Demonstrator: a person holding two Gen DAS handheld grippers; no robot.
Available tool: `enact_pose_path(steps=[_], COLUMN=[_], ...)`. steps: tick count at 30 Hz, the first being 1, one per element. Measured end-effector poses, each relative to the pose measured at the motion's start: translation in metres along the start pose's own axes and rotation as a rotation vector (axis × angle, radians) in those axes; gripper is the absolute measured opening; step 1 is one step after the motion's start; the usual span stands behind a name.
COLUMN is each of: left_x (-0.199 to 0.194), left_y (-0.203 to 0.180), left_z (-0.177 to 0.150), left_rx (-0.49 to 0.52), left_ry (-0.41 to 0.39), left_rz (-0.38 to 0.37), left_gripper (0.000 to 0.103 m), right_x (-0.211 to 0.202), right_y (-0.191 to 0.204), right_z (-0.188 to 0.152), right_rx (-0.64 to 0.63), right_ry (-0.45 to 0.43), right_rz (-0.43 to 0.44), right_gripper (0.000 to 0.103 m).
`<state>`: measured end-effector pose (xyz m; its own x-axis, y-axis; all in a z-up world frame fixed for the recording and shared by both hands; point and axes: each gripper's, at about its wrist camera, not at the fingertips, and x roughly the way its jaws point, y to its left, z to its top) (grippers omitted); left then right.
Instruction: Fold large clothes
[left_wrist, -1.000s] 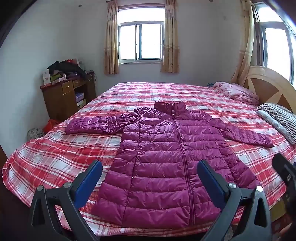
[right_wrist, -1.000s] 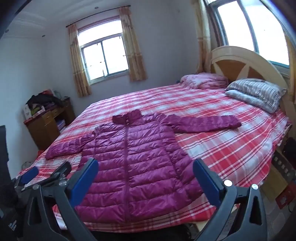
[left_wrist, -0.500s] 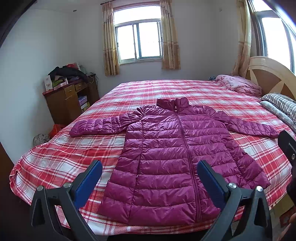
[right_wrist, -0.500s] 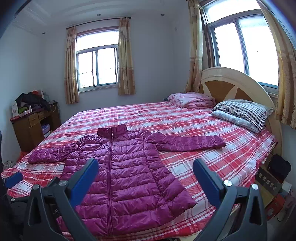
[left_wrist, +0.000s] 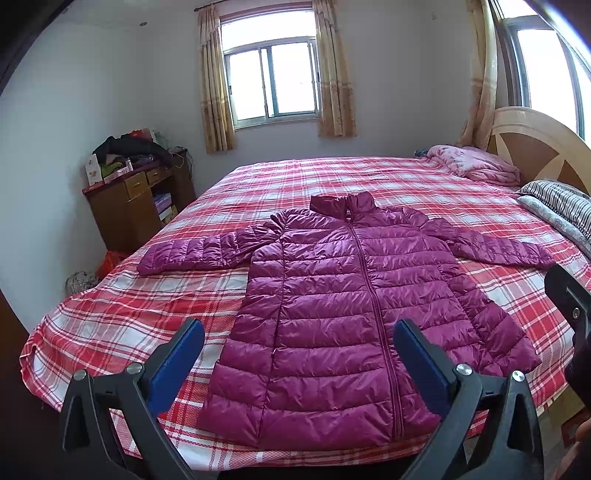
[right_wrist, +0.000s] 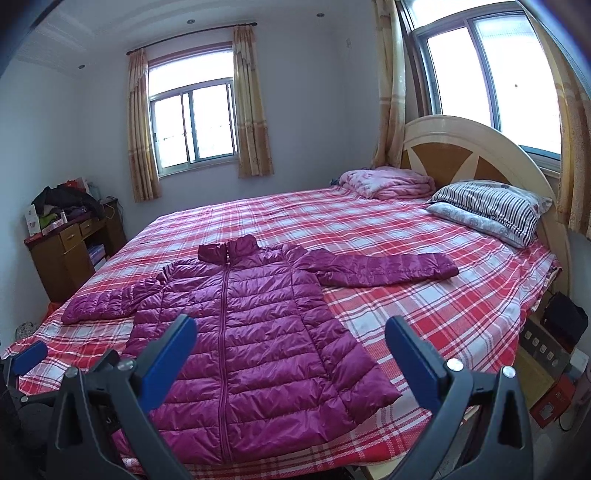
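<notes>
The jacket (left_wrist: 351, 314) is slick and puffy; a thin pinch could slip off, and a folded sleeve may spring back; its hem lies at the near bed (left_wrist: 110, 306) edge, so a tug could drag it off. Both the left gripper (left_wrist: 297, 341) and right gripper (right_wrist: 290, 338) hover apart, holding nothing. The jacket lies flat, zipped, magenta, quilted; sleeves spread left and right; collar far.

Bare plaid bed cover (right_wrist: 436, 314) right of jacket (right_wrist: 251, 332) — open passage. Bare cover also under jacket's left sleeve (left_wrist: 192, 254). Far half of bed unobstructed up to pink blanket (right_wrist: 391, 182) and striped pillows (right_wrist: 491, 210) by headboard (right_wrist: 480, 147) — cabinet (left_wrist: 133, 206) stands off bed's left side.
</notes>
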<state>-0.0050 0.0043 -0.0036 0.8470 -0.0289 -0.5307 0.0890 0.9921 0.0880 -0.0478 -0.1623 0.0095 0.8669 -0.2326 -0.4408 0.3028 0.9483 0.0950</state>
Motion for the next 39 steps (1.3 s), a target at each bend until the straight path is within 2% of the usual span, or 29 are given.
enact_pose_path(steps=[39], left_x=[0.0062], left_y=[-0.0003], left_z=[-0.0028], left_rx=[0.007], left_ry=[0.023], left_rz=[0.014], left_gripper=[0.102], right_x=[0.0055], right_y=[0.0017], right_z=[-0.0031], right_rx=[-0.001], right_ry=[0.049], right_rz=[0.013], right_gripper=[0.103])
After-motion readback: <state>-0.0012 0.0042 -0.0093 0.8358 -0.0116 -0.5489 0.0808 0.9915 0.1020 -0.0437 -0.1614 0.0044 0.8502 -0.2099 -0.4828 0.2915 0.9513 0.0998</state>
